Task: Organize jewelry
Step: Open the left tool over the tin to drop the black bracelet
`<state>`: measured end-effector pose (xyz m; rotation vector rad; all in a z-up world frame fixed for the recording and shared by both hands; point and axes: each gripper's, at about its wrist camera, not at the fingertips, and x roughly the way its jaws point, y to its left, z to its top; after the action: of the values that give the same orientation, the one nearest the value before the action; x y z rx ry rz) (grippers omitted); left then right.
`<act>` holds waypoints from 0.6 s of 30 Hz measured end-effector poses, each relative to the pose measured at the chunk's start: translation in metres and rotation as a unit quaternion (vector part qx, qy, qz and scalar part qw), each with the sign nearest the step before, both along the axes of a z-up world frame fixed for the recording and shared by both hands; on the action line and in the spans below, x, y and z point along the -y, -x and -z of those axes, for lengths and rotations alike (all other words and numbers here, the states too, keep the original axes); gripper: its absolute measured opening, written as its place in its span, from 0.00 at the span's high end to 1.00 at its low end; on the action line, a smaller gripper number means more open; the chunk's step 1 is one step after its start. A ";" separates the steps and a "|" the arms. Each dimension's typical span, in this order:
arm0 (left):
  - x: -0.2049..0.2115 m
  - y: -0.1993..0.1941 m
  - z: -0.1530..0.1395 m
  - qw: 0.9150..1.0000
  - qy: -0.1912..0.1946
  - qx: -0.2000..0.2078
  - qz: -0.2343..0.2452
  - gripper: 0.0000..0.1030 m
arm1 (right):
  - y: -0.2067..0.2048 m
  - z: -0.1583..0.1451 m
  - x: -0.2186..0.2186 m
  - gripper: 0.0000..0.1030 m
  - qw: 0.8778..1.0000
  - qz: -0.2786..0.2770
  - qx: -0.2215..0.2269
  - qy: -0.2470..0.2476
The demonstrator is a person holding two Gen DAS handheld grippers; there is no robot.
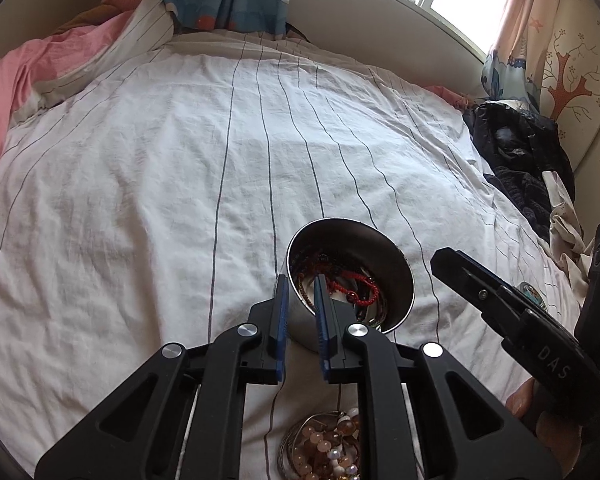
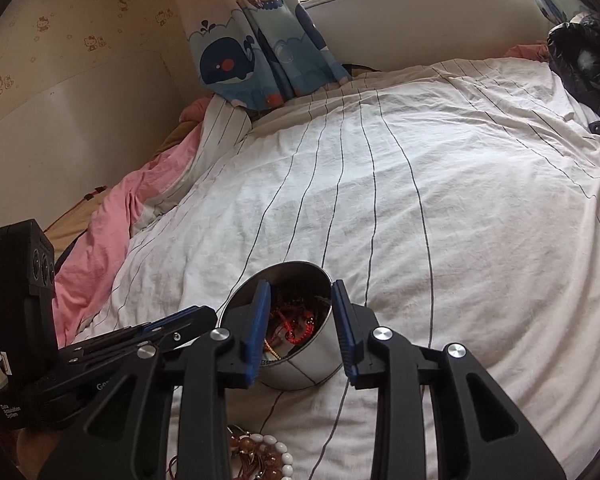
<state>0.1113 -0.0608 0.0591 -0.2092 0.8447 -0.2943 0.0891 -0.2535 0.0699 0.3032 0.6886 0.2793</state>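
A steel bowl (image 1: pixel 396 264) (image 2: pixel 300 372) sits tilted on the bed, with a red bead bracelet (image 1: pixel 356 280) (image 2: pixel 296 320) and other jewelry inside. My left gripper (image 1: pixel 300 284) (image 2: pixel 208 314) is shut on the bowl's near rim, one blue pad outside and one inside. My right gripper (image 2: pixel 300 292) (image 1: pixel 440 258) hovers open just beside the bowl's other side. Its left pad is in front of the bowl's mouth and its right pad past the rim, neither pressing anything. A pile of pale and amber bead bracelets (image 1: pixel 328 448) (image 2: pixel 268 452) lies on the sheet under both grippers.
The bed is covered with a white striped duvet (image 1: pixel 180 200) (image 2: pixel 460 220). A pink blanket (image 1: pixel 16 80) (image 2: pixel 100 240) is bunched at the left edge. Dark clothing (image 1: pixel 520 148) lies along the right edge. Whale-print curtains (image 2: pixel 252 48) hang by the window behind the bed.
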 end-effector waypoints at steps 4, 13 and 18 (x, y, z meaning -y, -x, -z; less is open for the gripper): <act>-0.013 0.016 0.000 1.000 -0.002 -0.003 -0.005 0.89 | 0.022 0.005 0.001 0.67 1.000 0.003 -0.014 -0.003; -0.025 0.055 0.017 0.999 -0.025 -0.023 0.005 0.89 | 0.067 0.024 -0.005 0.66 0.999 -0.007 -0.041 0.003; -0.028 0.067 0.028 0.999 -0.026 -0.035 0.008 0.89 | 0.074 0.035 -0.009 0.65 0.998 -0.013 -0.061 0.013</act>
<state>0.0439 -0.0331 0.0312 -0.1653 0.9221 -0.2810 0.0151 -0.2444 0.0351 0.2890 0.8156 0.2785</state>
